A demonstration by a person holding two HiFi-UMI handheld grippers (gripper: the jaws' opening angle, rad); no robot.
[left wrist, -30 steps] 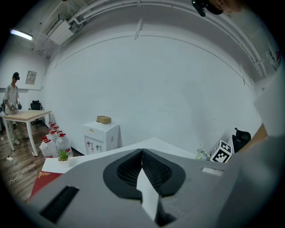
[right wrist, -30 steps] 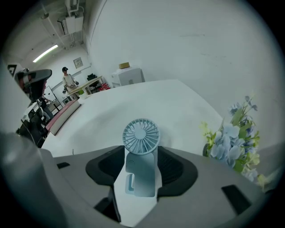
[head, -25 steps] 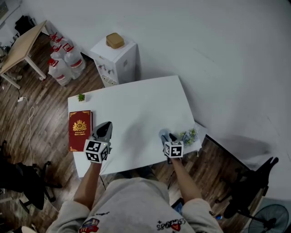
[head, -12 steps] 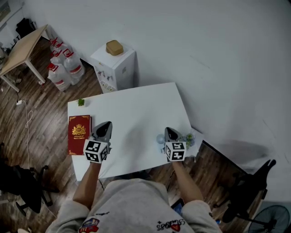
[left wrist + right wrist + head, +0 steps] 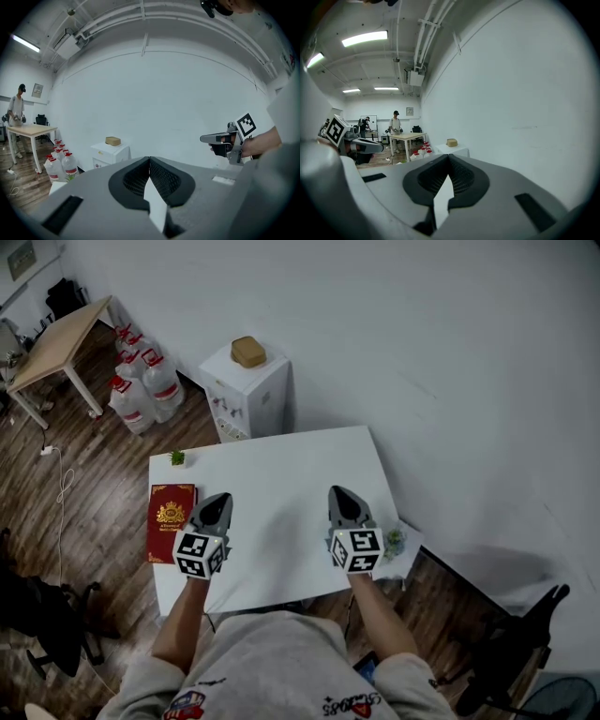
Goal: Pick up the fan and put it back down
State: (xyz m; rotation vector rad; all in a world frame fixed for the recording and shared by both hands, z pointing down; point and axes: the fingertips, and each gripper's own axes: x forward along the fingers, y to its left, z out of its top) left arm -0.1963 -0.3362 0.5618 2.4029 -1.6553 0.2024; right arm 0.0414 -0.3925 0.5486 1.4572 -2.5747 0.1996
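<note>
White table (image 5: pixel 281 474) — fan (image 5: pixel 395 542) at edge indistinct, beside right gripper (image 5: pixel 337 492); it and left gripper (image 5: pixel 221 498) closed, empty.

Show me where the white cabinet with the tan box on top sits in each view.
Head view: cabinet at upper centre.
Left gripper view: cabinet low, left of centre.
Right gripper view: cabinet small, near centre.
Shared landmark: red-capped water jugs standing on the floor to its left in all three.

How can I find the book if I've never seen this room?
Look at the white table by the wall. At its left edge lies the book, near a tiny green plant. It alone is dark red with a gold crest.
</note>
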